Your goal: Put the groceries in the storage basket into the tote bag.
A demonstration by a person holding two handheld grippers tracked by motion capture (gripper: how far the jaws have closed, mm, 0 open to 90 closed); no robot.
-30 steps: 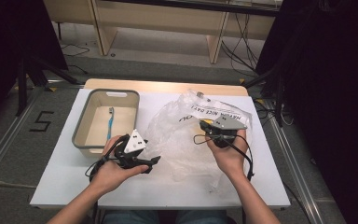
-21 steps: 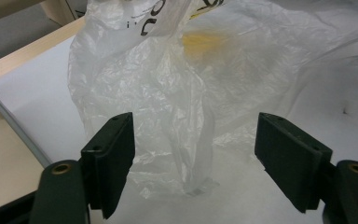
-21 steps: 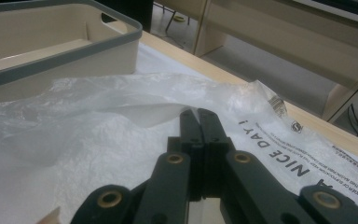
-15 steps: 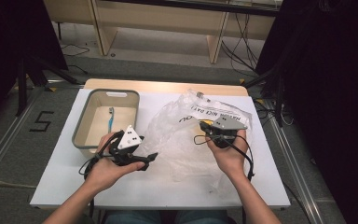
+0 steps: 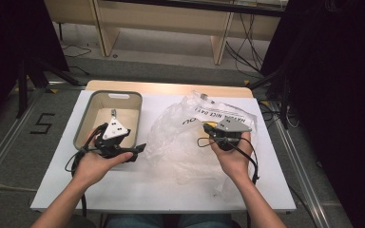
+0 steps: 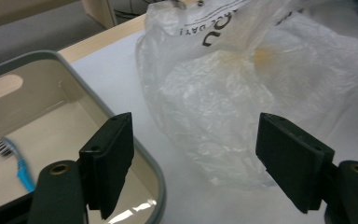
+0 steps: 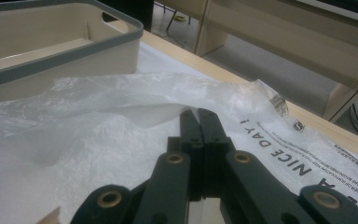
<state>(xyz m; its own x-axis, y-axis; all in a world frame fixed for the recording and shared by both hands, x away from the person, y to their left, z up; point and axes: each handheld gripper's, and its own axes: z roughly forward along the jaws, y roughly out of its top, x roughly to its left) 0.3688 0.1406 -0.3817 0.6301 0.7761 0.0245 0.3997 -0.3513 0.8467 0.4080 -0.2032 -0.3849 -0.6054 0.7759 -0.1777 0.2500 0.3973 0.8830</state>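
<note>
While pinching bag (image 7: 121, 116), right gripper (image 7: 198, 114), seemingly.

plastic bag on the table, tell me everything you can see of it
The plastic bag is thin, clear and crumpled, with black print reading "NICE DAY!" near its far edge. It lies spread on the white table, right of the beige bin and apart from it. Something yellowish shows faintly through the film. The right hand-held gripper is shut on a fold of it; the left hand-held gripper is open, short of it.
</note>
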